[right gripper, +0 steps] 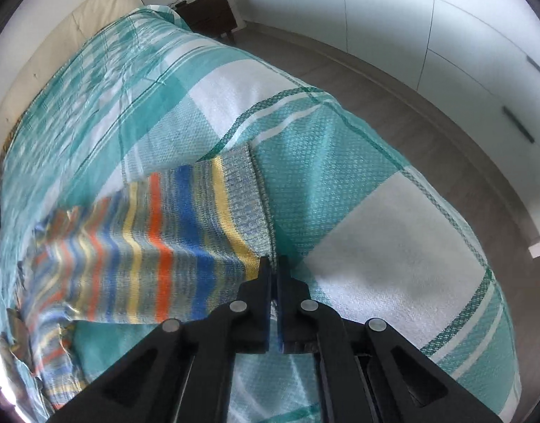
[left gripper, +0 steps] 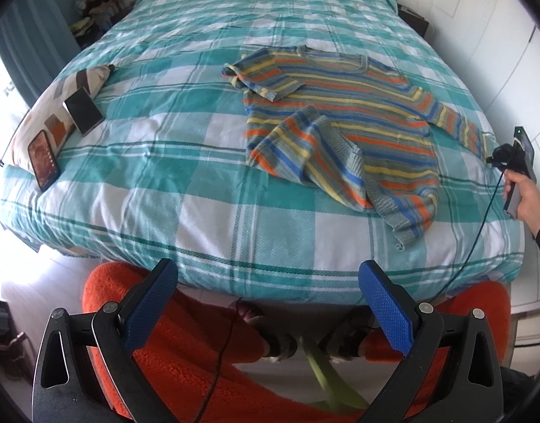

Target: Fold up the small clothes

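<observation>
A small knitted sweater striped in orange, blue, yellow and grey lies half-folded on a teal-and-white checked bedspread, one sleeve stretched out, apparently so it can be folded across the body. The right gripper is clamped on that sleeve's ribbed grey cuff, which runs straight ahead of its tips. The left gripper hangs wide open and empty, the sweater well ahead of it.

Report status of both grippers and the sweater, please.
Right gripper shut on sleeve cuff. Left gripper open, off the bed. Striped sweater unfolded. Nothing in the way.
</observation>
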A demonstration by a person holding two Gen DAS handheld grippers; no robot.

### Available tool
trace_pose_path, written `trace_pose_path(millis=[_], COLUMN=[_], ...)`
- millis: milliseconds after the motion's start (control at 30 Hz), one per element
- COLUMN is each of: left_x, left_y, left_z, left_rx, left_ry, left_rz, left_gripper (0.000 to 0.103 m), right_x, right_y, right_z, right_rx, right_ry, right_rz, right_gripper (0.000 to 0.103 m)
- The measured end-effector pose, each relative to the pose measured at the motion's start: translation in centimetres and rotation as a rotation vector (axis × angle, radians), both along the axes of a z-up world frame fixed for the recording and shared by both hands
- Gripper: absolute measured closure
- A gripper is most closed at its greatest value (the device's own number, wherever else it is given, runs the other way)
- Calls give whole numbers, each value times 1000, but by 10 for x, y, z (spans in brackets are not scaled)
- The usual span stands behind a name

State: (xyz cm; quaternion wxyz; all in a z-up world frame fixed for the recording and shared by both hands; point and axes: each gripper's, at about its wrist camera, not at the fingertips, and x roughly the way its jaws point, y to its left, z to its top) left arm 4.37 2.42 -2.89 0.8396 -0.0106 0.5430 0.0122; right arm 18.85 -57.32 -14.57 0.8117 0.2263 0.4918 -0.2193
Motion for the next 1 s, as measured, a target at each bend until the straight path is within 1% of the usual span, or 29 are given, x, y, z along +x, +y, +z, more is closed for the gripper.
trace_pose_path(millis=[33, 67, 100, 133, 167, 200, 233, 267, 300, 367, 400, 433, 467, 500, 533, 567, 600, 667, 700, 733, 767, 800, 833, 867, 933, 967, 1000], left_x=[-1, -2, -3, -3, -3, -3, -1, 0, 2, 7, 11, 12, 15, 18, 21, 24, 28, 32, 32, 31, 29, 25, 22, 18, 17, 20, 24], left_y=[2, 4, 7, 10, 16, 20, 25, 30, 34, 42, 45, 46, 45, 44, 40, 37, 33, 27, 24, 23, 22, 23, 25, 31, 42, 47, 50], left_z=[0, 0, 1, 1, -1, -4, -9, -15, -21, -32, -37, -39, -41, -42, -43, -45, -46, -46, -45, -43, -41, -37, -35, -34, -39, -44, -48], left_rx=[5, 13, 24, 34, 51, 63, 71, 76, 76, 53, 32, 16, 1, -9, -18, -29, -49, -99, -112, -112, -100, -84, -75, -63, -49, -53, -66], left_ry=[-3, -8, -20, -29, -37, -40, -41, -36, -30, -7, 2, 2, -6, -20, -30, -31, -27, -24, -27, -31, -39, -52, -66, -80, -80, -65, -44], left_rz=[1, 3, 9, 17, 26, 30, 30, 31, 33, 36, 34, 32, 29, 23, 12, -2, -16, -37, -46, -52, -61, -66, -65, -58, -37, -34, -36], left_gripper=[1, 1, 1, 1, 1, 1, 1, 1, 1, 1, 1, 1, 1, 1, 1, 1, 1, 1, 1, 1, 1, 1, 1, 1, 1, 1, 1], right_x=[2, 2, 1, -3, -10, -20, -31, -43, -59, -90, -107, -128, -140, -155, -168, -174, -175, -170, -167, -165, -161, -162, -167, -175, -191, -198, -205], right_y=[2, 4, 6, 10, 16, 26, 40, 56, 78, 126, 155, 190, 214, 238, 261, 278, 293, 311, 314, 312, 307, 298, 287, 277, 261, 253, 244], right_z=[1, 3, 7, 13, 22, 32, 42, 49, 55, 57, 53, 45, 38, 28, 18, 9, -3, -23, -30, -32, -32, -29, -21, -6, 21, 31, 39], right_rx=[-11, -21, -39, -69, -98, -130, -158, -161, -133, -22, 59, 179, 286, 408, 509, 559, 571, 517, 505, 514, 524, 546, 569, 555, 481, 444, 384], right_ry=[7, 11, 15, 22, 6, -16, -28, -39, -60, -79, -67, -40, -26, -16, -5, 5, 5, 6, -24, -73, -85, -78, -99, -120, -129, -120, -98], right_rz=[12, 20, 26, 29, 44, 73, 117, 171, 246, 400, 486, 579, 632, 674, 697, 701, 693, 658, 632, 609, 593, 569, 554, 566, 594, 596, 596], right_gripper=[101, 97, 81, 69, 47, 45, 45, 45, 45, 45, 45, 45, 45, 45, 45, 45, 45, 45, 48, 56, 98, 96, 96, 96, 96, 96, 96])
